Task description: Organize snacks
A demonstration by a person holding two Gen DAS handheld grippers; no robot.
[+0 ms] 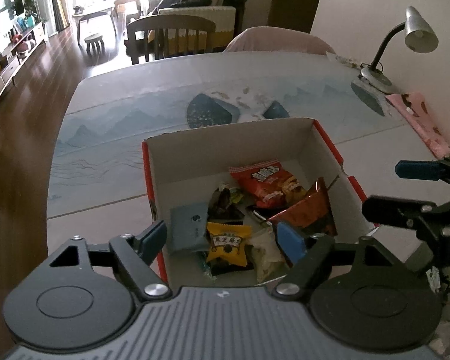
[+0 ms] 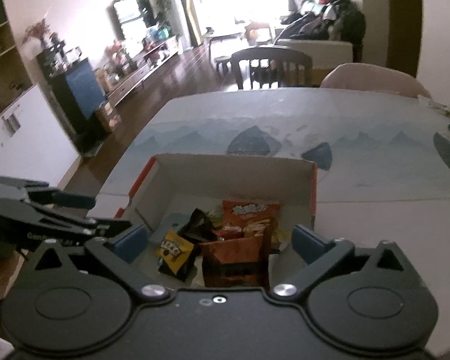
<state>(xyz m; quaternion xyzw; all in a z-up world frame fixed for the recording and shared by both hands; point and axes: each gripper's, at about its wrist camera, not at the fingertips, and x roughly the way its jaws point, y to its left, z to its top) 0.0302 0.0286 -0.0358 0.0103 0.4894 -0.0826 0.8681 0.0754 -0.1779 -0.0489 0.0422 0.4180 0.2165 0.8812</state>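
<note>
An open cardboard box (image 1: 234, 147) with red outer sides sits on the table and holds several snack packs: a red chip bag (image 1: 267, 183), a brown-red foil bag (image 1: 309, 210), a yellow packet (image 1: 228, 244), a grey-blue packet (image 1: 186, 228). My left gripper (image 1: 222, 240) is open and empty above the box's near end. My right gripper (image 2: 222, 241) is open and empty over the same box (image 2: 234, 174), above the brown-red bag (image 2: 237, 258) and yellow packet (image 2: 174, 249). The right gripper also shows at the right in the left wrist view (image 1: 411, 192).
The table (image 1: 135, 126) has a blue mountain-print cover. A grey desk lamp (image 1: 405, 39) and a pink cloth (image 1: 420, 117) stand at its far right by the wall. Chairs (image 1: 171, 39) stand at the far edge. White wrappers (image 1: 447, 285) lie at the near right.
</note>
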